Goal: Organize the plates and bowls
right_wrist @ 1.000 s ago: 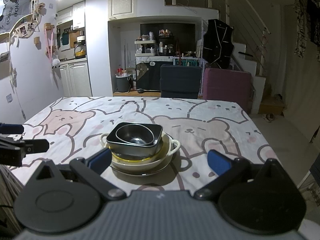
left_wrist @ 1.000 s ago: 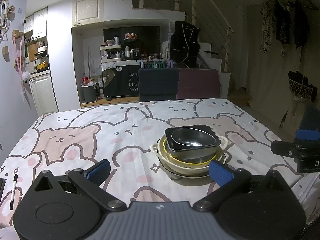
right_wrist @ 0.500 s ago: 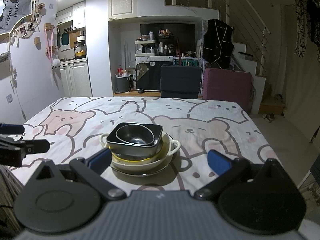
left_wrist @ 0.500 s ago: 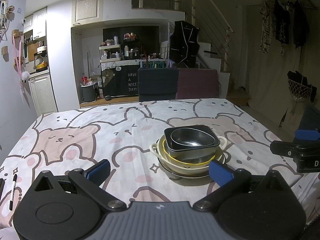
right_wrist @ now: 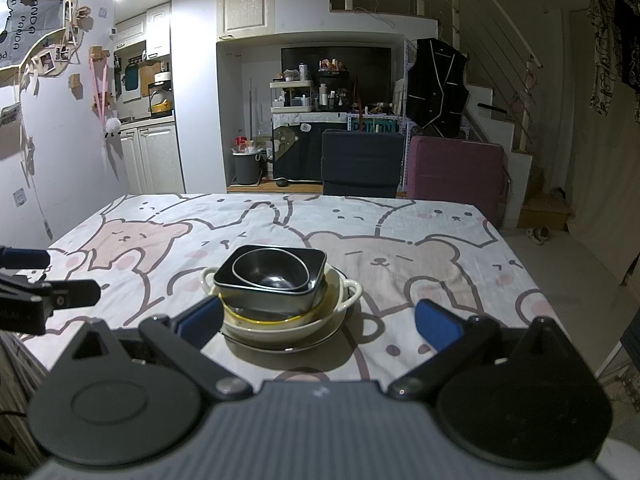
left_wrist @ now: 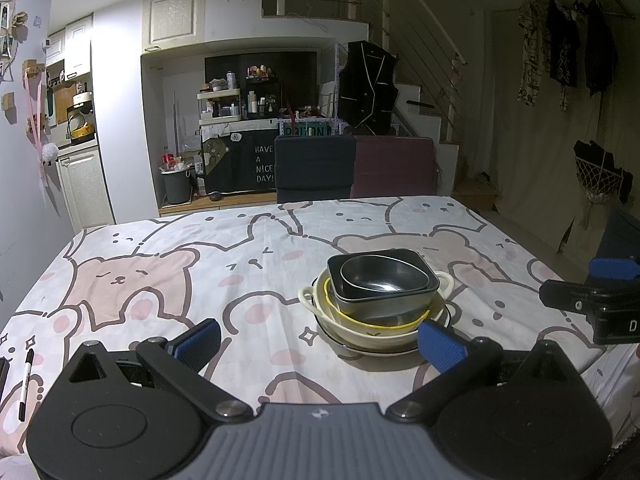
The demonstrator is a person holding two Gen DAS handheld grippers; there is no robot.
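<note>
A stack of dishes stands on the bear-print tablecloth (left_wrist: pixel 200 264). From the bottom it is a flat plate (left_wrist: pixel 380 350), a cream two-handled bowl (left_wrist: pixel 372 334), a yellow-rimmed bowl, a square dark metal bowl (left_wrist: pixel 384 304) and a round steel bowl (left_wrist: pixel 380 276) on top. The stack also shows in the right wrist view (right_wrist: pixel 280 292). My left gripper (left_wrist: pixel 318 340) is open and empty, just short of the stack's near left side. My right gripper (right_wrist: pixel 318 322) is open and empty, its left finger beside the stack. Each gripper shows at the edge of the other's view.
A black marker (left_wrist: pixel 26 384) lies near the table's front left edge. A dark chair (left_wrist: pixel 314 168) and a maroon seat (left_wrist: pixel 394 166) stand behind the far table edge. The right table edge drops to the floor (right_wrist: pixel 580 280).
</note>
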